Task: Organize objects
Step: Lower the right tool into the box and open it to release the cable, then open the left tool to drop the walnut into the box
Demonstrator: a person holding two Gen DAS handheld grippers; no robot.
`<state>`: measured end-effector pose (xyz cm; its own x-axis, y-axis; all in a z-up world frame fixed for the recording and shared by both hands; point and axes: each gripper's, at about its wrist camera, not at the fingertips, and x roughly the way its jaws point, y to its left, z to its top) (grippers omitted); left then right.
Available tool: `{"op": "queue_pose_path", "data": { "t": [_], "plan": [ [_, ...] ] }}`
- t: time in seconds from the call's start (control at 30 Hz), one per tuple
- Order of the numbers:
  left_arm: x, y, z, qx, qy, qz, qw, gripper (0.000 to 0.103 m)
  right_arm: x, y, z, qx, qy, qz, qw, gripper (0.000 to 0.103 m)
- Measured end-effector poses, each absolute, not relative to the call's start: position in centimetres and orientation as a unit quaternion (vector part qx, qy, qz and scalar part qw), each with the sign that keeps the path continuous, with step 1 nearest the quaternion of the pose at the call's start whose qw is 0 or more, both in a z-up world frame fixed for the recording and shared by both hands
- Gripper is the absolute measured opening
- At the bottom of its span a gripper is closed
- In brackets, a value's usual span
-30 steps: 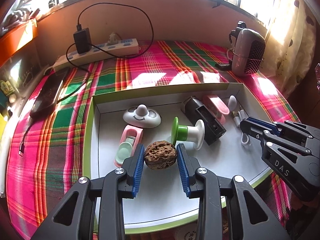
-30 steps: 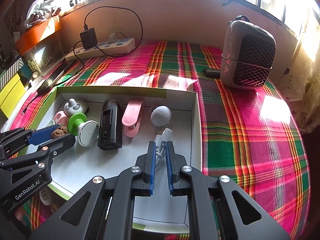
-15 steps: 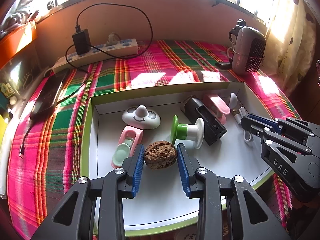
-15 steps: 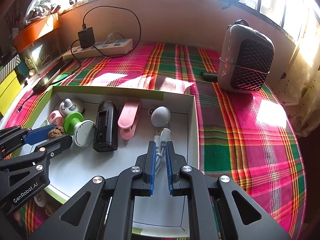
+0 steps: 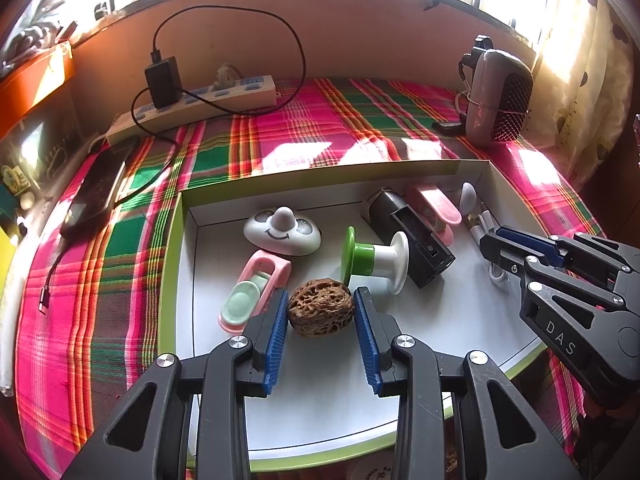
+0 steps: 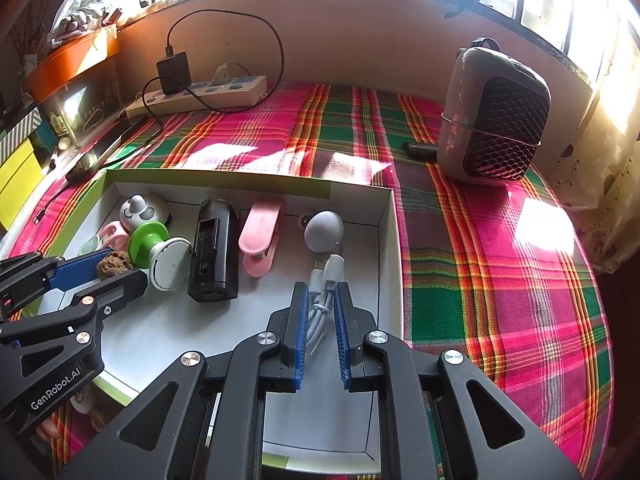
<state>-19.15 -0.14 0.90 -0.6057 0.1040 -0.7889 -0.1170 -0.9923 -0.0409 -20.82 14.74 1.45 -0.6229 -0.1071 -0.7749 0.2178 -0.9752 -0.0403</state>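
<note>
Blue-padded fingers (image 5: pixel 280 330) of the left gripper (image 5: pixel 320 312) flank a brown walnut (image 5: pixel 321 312) inside the white tray (image 5: pixel 420 332). Narrow slivers of light show between the nut and each pad, so the grip reads as released or barely touching; firm contact cannot be confirmed. The gripper enters low from the tray's near edge, pointing toward the window wall, fingers level with the tray floor.

The right gripper (image 6: pixel 320 312) reaches in from the near right side of the tray, its fingers (image 6: pixel 302 328) bracketing a coiled white cable (image 6: pixel 322 300). A gap stands between the pads and the coil on both sides; the grip is loosened, not clamped. The cable lies on the tray floor just beside the tray's right wall, below a grey rounded object (image 6: pixel 323 228).

Other tray contents: a green-and-white spool-shaped item (image 5: pixel 374 260) touching or just beside the walnut, a black rectangular device (image 5: pixel 412 240), a pink clip (image 5: pixel 434 212), a white smiley-face piece (image 5: pixel 282 232), and a pink-and-mint holder (image 5: pixel 256 288).

The tray sits on a plaid cloth (image 6: pixel 500 260) covering the counter. A power strip (image 5: pixel 192 106) and a small heater (image 6: pixel 494 114) stand near the far wall.
</note>
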Motion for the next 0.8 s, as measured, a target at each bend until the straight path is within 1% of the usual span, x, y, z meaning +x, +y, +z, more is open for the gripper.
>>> {"op": "queue_pose_path", "data": {
  "t": [0.17, 0.3, 0.43, 0.8],
  "plan": [
    [-19.1, -0.3, 1.0, -0.439, 0.004, 0.897, 0.061, 0.032, -20.7, 14.6, 1.4, 0.424, 0.065, -0.898, 0.095, 0.023],
    [-18.9, -0.2, 1.1, -0.436, 0.004, 0.898, 0.062, 0.032, -20.6, 14.4, 1.5, 0.422, 0.065, -0.899, 0.096, 0.027],
    [-18.7, -0.2, 1.3, -0.433, 0.002, 0.899, 0.064, 0.032, -20.3, 14.4, 1.8, 0.419, 0.062, -0.901, 0.097, 0.036],
    [-17.2, 0.0, 2.0, -0.424, 0.001, 0.903, 0.066, 0.032, -19.2, 14.5, 2.5, 0.414, 0.056, -0.904, 0.092, 0.037]
  ]
}}
